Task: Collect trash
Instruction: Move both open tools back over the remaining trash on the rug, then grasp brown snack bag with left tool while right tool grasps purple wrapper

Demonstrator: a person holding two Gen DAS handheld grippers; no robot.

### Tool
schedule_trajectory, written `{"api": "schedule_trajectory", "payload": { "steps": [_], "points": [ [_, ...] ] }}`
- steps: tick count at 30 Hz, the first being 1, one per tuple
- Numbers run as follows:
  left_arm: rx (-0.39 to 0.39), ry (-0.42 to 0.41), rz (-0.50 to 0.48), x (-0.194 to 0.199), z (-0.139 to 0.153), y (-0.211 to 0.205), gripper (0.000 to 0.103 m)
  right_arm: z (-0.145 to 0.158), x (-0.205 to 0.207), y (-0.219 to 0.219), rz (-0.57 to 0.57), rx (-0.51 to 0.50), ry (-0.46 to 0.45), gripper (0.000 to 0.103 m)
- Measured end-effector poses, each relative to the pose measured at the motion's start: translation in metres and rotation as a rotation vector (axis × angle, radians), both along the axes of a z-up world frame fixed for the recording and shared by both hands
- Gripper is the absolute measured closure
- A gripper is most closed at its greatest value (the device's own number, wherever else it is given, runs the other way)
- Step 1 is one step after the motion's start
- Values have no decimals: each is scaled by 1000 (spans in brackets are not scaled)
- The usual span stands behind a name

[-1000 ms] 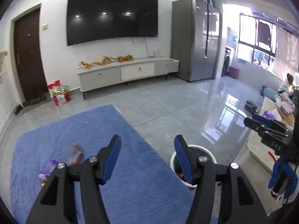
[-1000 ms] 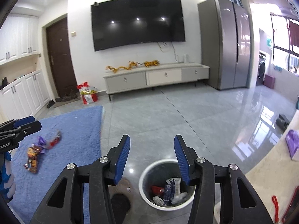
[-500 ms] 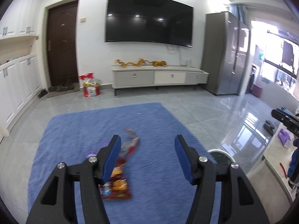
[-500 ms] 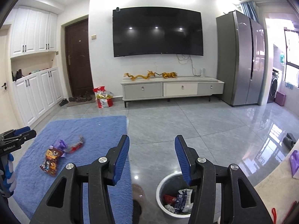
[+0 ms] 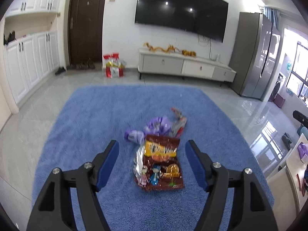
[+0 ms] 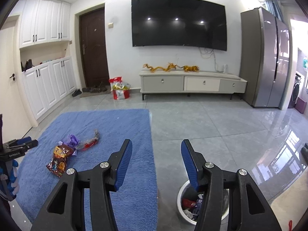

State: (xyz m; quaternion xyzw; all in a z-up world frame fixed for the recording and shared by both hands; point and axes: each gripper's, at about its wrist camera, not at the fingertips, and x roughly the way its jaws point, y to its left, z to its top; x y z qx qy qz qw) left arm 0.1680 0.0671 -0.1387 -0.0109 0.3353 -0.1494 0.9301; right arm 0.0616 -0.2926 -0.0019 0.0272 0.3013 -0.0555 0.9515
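We record a blue rug (image 5: 107, 115) on a grey tiled floor (image 6: 211, 119), with the trash lying in a loose cluster near the rug's middle. The largest piece is a dark red snack bag (image 5: 161, 163) — flat, glossy, with a yellow band of lettering across its upper part and small cartoon figures printed lower down; silver foil lining shows along its left edge. Touching its top edge is a crumpled purple wrapper (image 5: 152, 129), and just beside that a twisted red-and-silver wrapper (image 5: 179, 121); blur hides any print on either.

The left claw (image 5: 152, 161) hovers over the snack bag with its blue pads wide and opening; the bag appears between them, but neither pad presses on it.

The right claw (image 6: 156, 163) stands moderately open and empty, over the rug's right edge. Below it a white waste bin (image 6: 182, 196) sits on the tiles, well apart from the cluster — already holding red, white and dark scraps.
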Motion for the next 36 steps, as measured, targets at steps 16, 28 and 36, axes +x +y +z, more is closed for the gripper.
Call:
{"api": "schedule_trajectory", "payload": {
  "steps": [16, 28, 36],
  "points": [
    [69, 185, -16, 58, -90, -37, 31, -66, 92, 56, 174, 23, 149, 51],
    [-50, 215, 141, 54, -97, 35, 52, -109, 153, 121, 350, 58, 238, 51],
    [-136, 199, 223, 50, -102, 62, 62, -119, 177, 163, 449, 84, 264, 51]
  ]
}}
